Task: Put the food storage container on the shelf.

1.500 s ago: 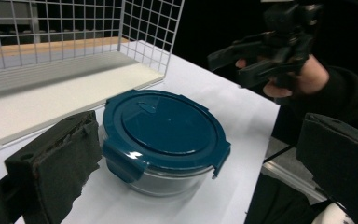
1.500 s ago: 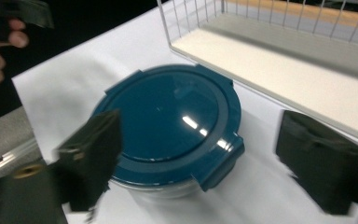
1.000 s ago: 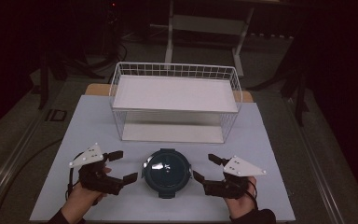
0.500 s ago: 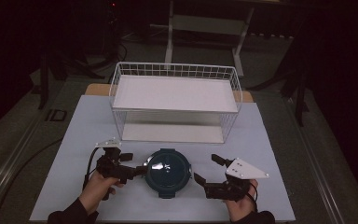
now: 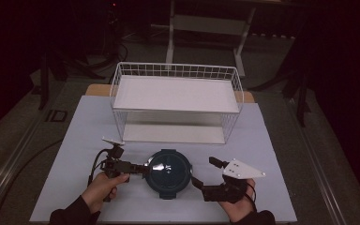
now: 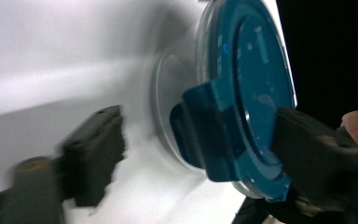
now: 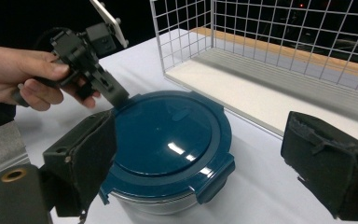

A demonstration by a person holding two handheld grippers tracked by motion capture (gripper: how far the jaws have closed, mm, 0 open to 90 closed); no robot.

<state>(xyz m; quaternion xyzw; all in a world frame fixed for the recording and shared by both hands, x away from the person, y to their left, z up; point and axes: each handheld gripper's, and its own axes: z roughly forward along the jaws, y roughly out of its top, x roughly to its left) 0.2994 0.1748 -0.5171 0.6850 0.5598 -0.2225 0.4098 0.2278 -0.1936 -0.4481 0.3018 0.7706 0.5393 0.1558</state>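
Observation:
A round clear container with a dark teal clip-on lid (image 5: 168,171) stands on the white table near its front edge. My left gripper (image 5: 139,169) lies on its side at the lid's left edge. Its jaws have just been closing around a lid clip tab (image 6: 209,135): one finger (image 6: 317,158) rests over the lid top, while the other finger (image 6: 93,154) stands clear of the tab. My right gripper (image 5: 205,171) is open just right of the container, its pads (image 7: 81,158) wide apart on either side of the lid (image 7: 168,135).
A white wire basket (image 5: 176,70) with a white shelf board stands behind the container, its bottom level open toward me. The table (image 5: 75,136) has bare room on both sides. Around the table lies dark floor with cables and stand legs.
My left gripper has moved right and down to the lid's left edge, turned on its side, and its jaws have narrowed around the clip tab. The right gripper has stayed put.

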